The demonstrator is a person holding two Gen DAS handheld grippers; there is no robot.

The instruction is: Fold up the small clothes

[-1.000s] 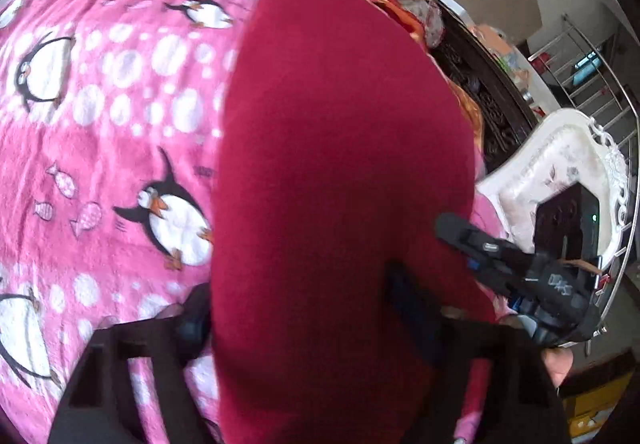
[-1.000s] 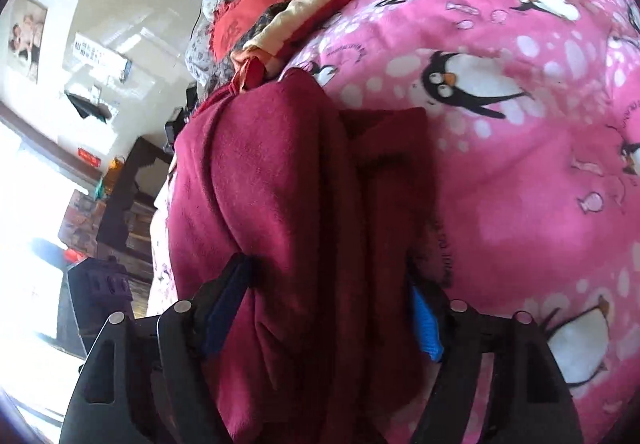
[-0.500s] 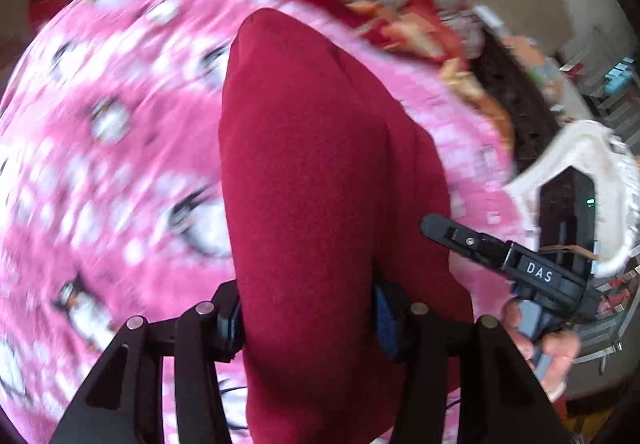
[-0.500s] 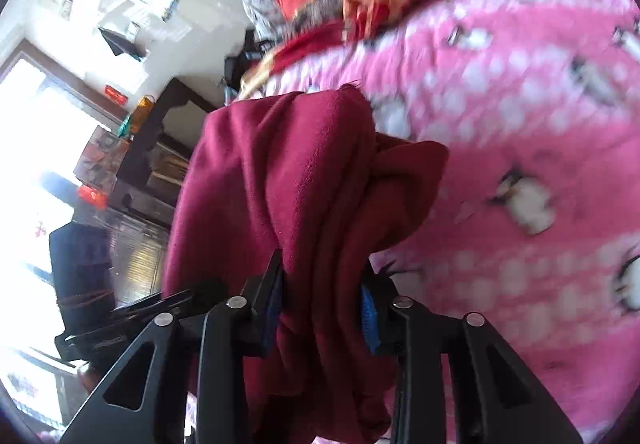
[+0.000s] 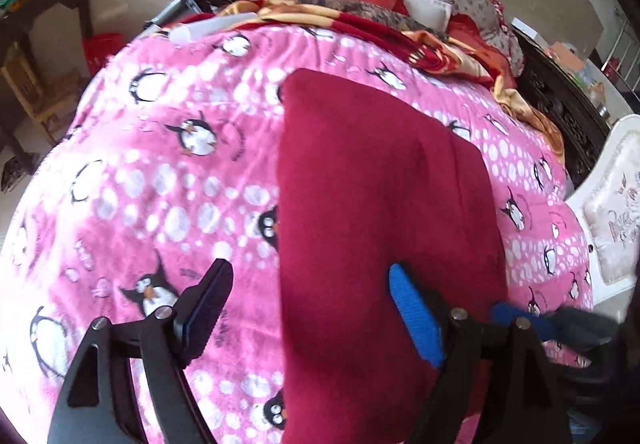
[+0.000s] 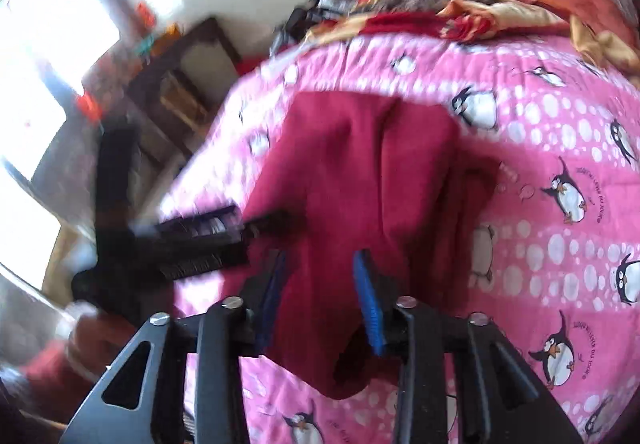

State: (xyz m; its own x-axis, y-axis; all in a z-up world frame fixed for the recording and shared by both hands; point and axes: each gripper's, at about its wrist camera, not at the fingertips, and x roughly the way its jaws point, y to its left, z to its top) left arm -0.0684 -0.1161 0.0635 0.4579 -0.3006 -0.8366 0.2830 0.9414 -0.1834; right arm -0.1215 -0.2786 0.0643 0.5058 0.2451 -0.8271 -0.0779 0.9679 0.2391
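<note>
A dark red fleece garment lies folded lengthwise on the pink penguin blanket. My left gripper is open, its fingers spread wide; the garment's near end lies between them, against the right blue pad. In the right wrist view the garment is bunched and its near end sits between the blue pads of my right gripper, which is shut on it. The left gripper's body shows at the garment's left edge, blurred.
Pillows and an orange-red cloth lie at the far end of the bed. A dark wooden table stands left of the bed, a white ornate chair at the right. A bright window is at left.
Both grippers have laid the garment down on the blanket. My left gripper has opened and let go of it. The right gripper still clamps the near end.
</note>
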